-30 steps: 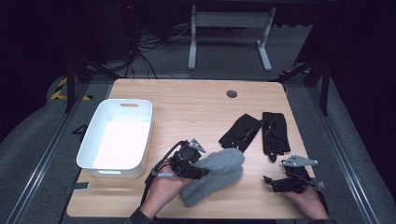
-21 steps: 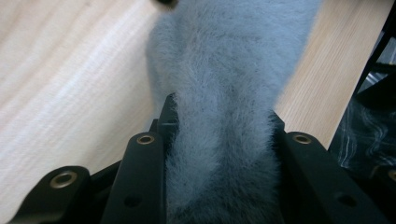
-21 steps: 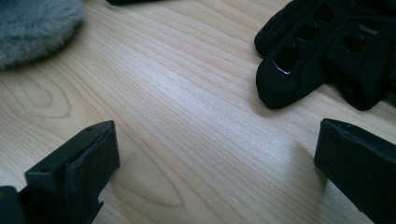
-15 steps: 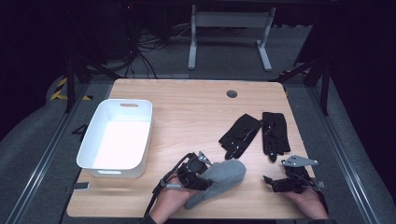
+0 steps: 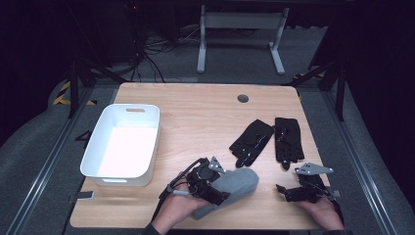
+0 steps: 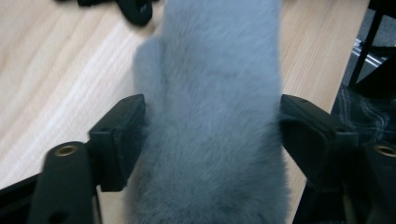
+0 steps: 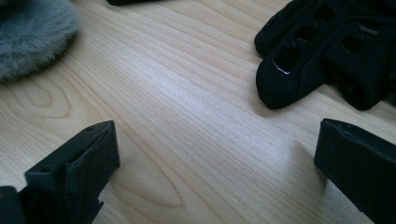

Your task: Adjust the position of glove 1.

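Grey fleece mitten lying flat near the desk's front edge, right of centre. Left hand-held gripper set over the mitten's cuff end; jaws just opened, standing apart with the mitten between them, pads at the fleece edges without squeezing, as seen in the left gripper view. Right hand-held gripper resting low at the front right corner, jaws wide apart over bare wood, nothing between them. Two black gloves lying side by side beyond the right hand-held gripper, fingertips of one near it. White bin at the left, well apart from the mitten. No obstruction between mitten and bin.
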Tool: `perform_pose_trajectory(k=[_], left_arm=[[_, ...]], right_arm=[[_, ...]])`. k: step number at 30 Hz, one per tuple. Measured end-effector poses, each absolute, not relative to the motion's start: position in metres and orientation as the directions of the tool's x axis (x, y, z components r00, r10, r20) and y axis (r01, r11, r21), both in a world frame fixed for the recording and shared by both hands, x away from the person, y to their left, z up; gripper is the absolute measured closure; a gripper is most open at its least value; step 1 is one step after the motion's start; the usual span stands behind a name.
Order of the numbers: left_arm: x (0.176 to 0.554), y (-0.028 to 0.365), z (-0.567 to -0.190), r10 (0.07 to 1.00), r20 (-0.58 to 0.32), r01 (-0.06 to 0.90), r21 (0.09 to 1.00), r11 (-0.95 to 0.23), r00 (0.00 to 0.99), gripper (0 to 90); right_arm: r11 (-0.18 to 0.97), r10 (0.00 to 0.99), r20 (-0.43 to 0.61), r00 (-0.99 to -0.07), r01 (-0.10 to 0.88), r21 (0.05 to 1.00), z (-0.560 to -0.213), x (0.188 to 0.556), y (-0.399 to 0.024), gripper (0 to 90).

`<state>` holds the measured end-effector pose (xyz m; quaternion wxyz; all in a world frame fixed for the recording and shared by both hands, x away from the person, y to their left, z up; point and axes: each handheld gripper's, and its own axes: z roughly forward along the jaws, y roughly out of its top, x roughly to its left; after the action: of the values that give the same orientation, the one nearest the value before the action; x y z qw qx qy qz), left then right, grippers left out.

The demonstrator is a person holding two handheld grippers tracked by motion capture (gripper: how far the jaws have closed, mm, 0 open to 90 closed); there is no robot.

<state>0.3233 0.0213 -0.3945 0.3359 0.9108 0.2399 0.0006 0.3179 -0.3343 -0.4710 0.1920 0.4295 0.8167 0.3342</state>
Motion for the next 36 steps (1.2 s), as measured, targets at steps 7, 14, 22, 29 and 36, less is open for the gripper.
perform_pose_trajectory(k=[7, 14, 22, 29, 36], left_arm=[[0.339, 0.025, -0.377, 0.417, -0.126, 0.387, 0.672, -0.632, 0.900, 23.4], [0.358, 0.024, -0.390, 0.399, -0.169, 0.405, 0.653, -0.640, 0.901, 22.1], [0.358, 0.014, -0.416, 0.405, -0.176, 0.425, 0.592, -0.684, 0.897, 18.5], [0.356, 0.008, -0.427, 0.403, -0.141, 0.410, 0.547, -0.729, 0.904, 14.8], [0.357, 0.003, -0.439, 0.383, -0.165, 0.412, 0.497, -0.764, 0.909, 14.7]], right_arm=[[0.408, 0.830, -0.027, -0.557, 0.573, 0.711, -0.471, 0.318, -0.334, 0.4], [0.408, 0.830, -0.026, -0.557, 0.573, 0.711, -0.471, 0.318, -0.334, 0.4], [0.408, 0.830, -0.027, -0.557, 0.573, 0.711, -0.471, 0.318, -0.334, 0.4], [0.408, 0.830, -0.027, -0.557, 0.573, 0.711, -0.471, 0.318, -0.334, 0.4], [0.408, 0.830, -0.027, -0.557, 0.573, 0.711, -0.471, 0.318, -0.334, 0.4]])
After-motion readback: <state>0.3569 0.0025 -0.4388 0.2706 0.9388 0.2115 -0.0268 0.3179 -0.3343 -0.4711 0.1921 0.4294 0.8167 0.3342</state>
